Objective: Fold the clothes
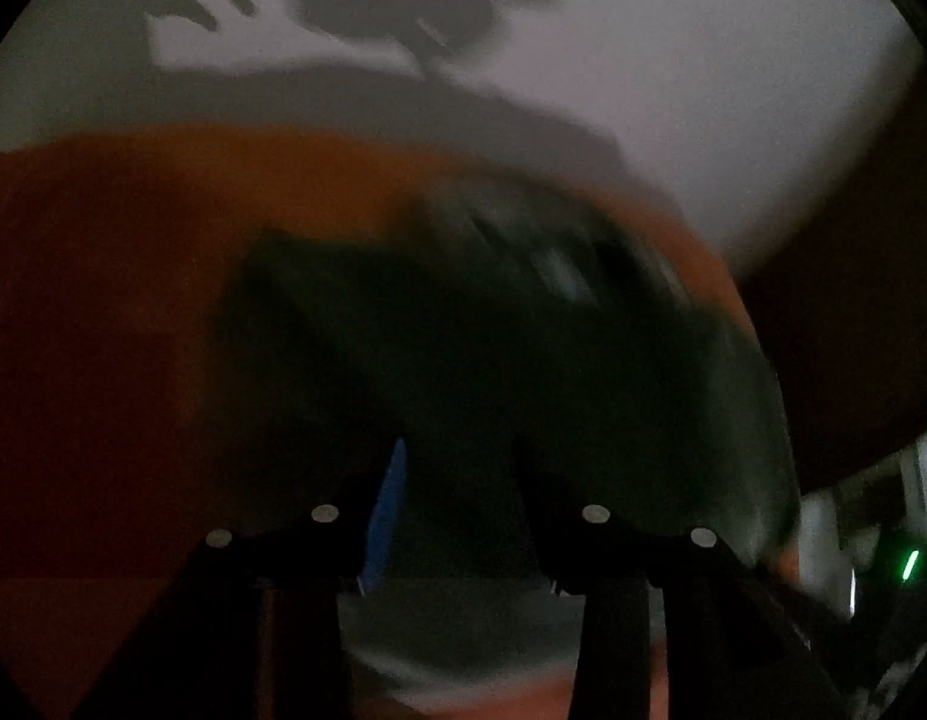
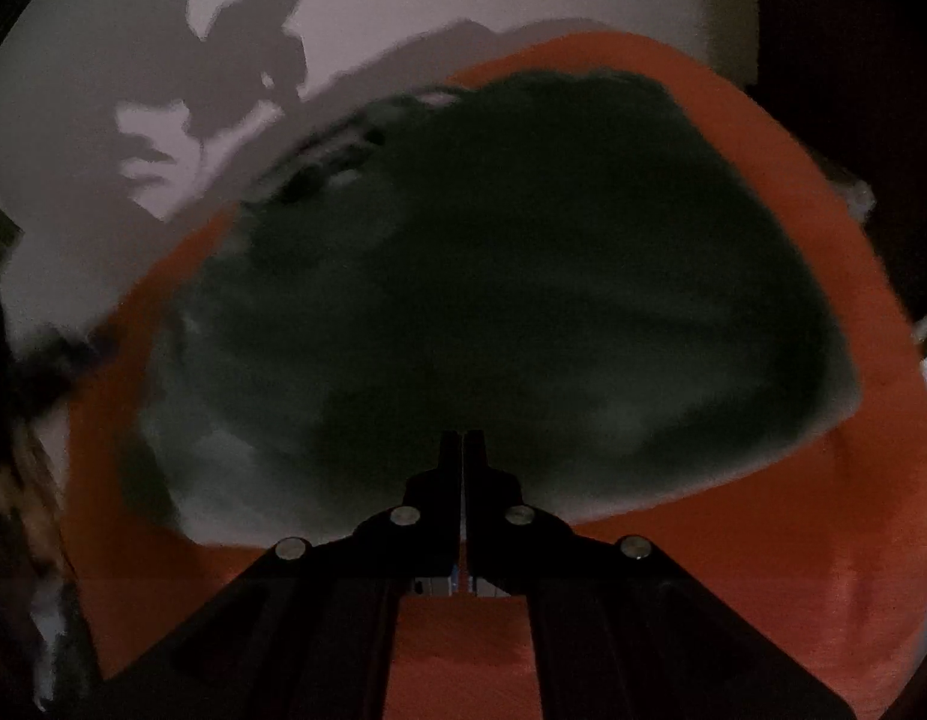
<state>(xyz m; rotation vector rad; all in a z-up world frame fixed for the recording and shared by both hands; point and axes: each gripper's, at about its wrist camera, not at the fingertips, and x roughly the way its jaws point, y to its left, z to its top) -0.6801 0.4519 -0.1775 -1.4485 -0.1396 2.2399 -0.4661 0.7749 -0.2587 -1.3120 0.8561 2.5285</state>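
Dark green garment (image 2: pixel 493 300) lies bunched on an orange cloth (image 2: pixel 733 540), filling the centre of the right wrist view; its long axis runs from lower left to upper right of that frame, one blunt corner at centre right; edges blurred, so finer shape cannot be told. In the left wrist view the same garment (image 1: pixel 493 348) sits centre to lower right, badly smeared; orange cloth (image 1: pixel 103 300) spreads to the left. Pale surface (image 1: pixel 733 90) beyond carries hard shadows. No containers visible.

Left gripper (image 1: pixel 463 480): jaws apart, a clear gap between them; dark fabric lies behind the gap, pads not seen pressing on it. Right gripper (image 2: pixel 464 444): jaws together, tips over the garment's near edge; whether any cloth is pinched cannot be told.
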